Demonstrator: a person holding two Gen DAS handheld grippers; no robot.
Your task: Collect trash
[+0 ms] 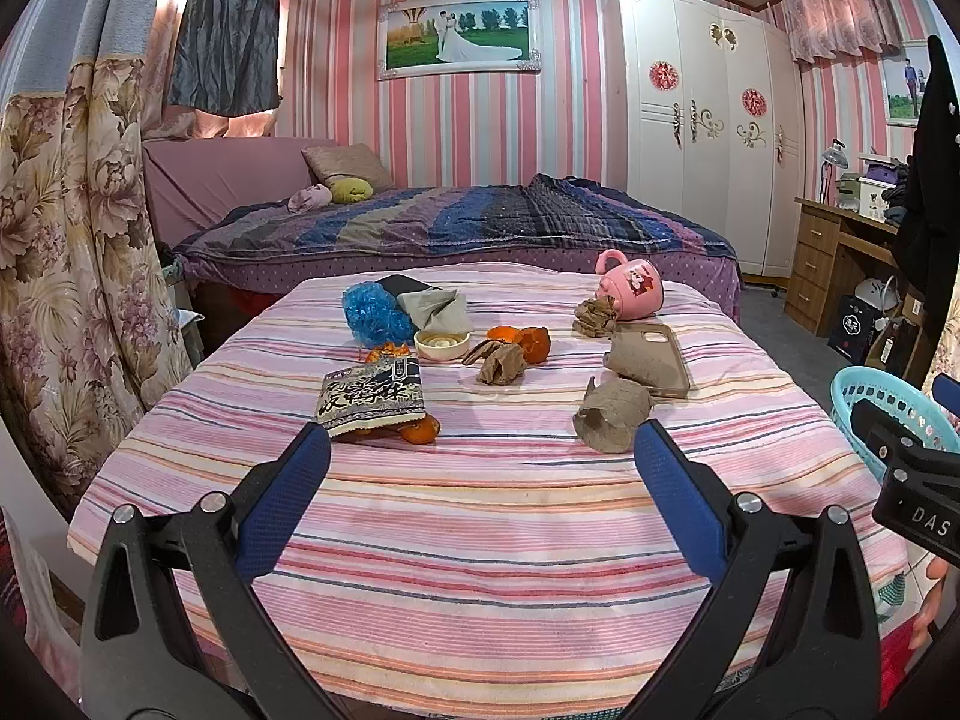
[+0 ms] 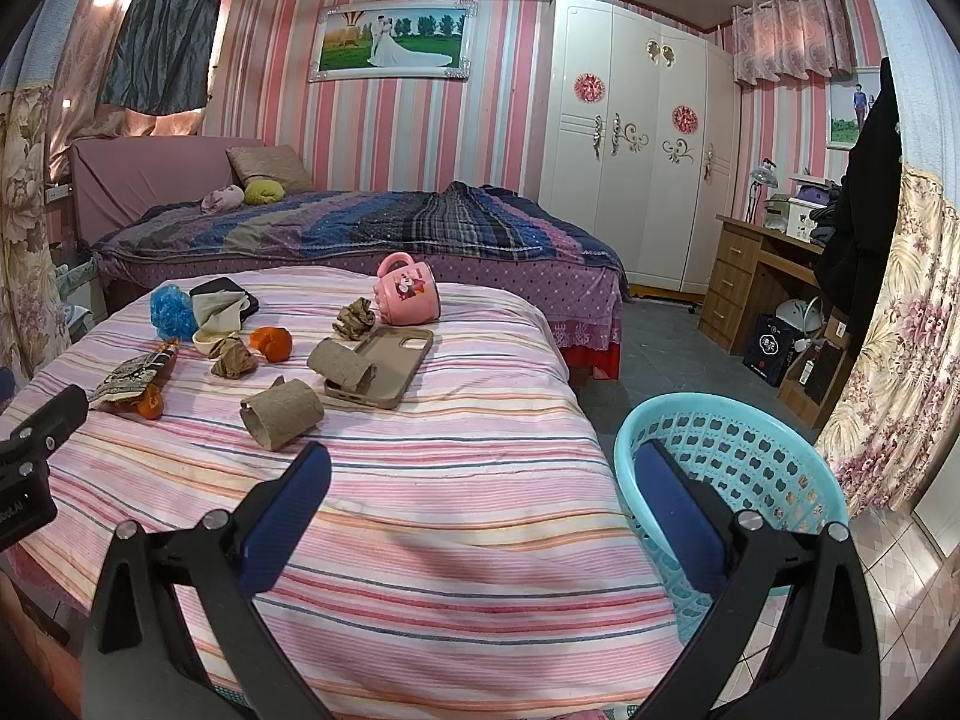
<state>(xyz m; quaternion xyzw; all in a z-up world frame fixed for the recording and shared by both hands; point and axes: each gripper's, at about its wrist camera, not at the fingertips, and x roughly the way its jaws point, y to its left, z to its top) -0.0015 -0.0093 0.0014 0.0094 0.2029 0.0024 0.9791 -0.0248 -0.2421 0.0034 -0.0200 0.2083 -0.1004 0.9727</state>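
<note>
Trash lies mid-table on the striped cloth (image 1: 480,540): snack wrapper (image 1: 372,397), cardboard tube (image 1: 612,417), both untouched. The left gripper (image 1: 480,468) hangs spread and empty, so collecting hasn't begun. From the right, the right gripper (image 2: 480,480) gapes empty beside the blue basket (image 2: 750,450), its floor hidden; next, close on the tube

My left gripper (image 1: 482,441) and right gripper (image 2: 482,461), black triangular plastic frames, silver round screws near the hinges, blue textured finger pads (image 1: 282,498), white lettering on a black mount.
</note>
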